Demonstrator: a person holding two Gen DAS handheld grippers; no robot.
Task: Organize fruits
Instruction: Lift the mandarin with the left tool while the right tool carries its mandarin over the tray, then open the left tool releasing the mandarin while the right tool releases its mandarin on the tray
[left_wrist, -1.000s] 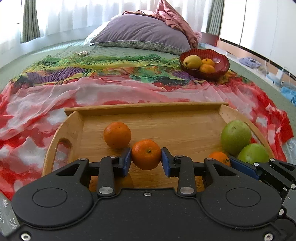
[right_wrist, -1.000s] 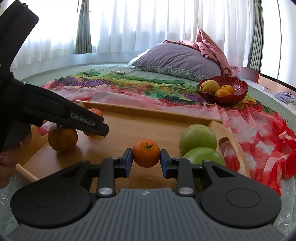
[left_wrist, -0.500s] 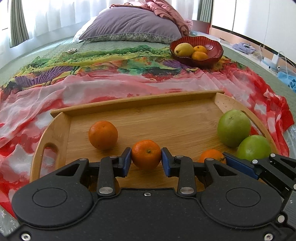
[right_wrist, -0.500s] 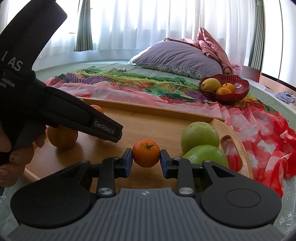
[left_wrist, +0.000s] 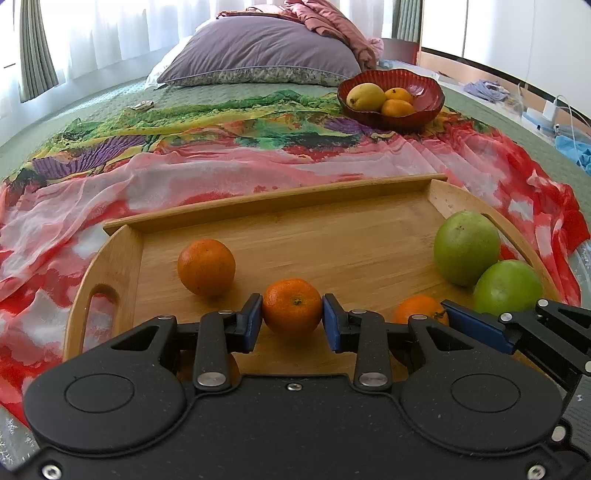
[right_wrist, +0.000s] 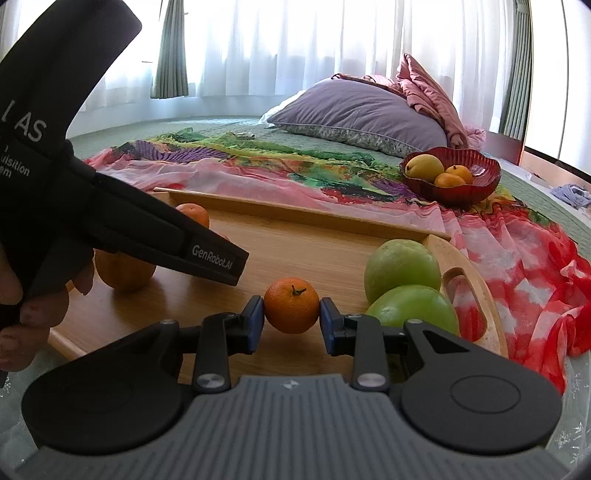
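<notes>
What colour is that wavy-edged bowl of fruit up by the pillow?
The bowl is dark red, with ribbed sides. It shows best in the right wrist view.

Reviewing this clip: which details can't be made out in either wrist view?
- Left wrist view: the mandarin held by the right hand-held gripper is half hidden behind the left hand-held gripper's body.
- Right wrist view: the orange at the tray's left is partly covered by the left hand-held gripper's handle.
- Both views: the tray's near edge is hidden by the gripper bodies.
- The small object on the bedspread is too small to identify.
</notes>
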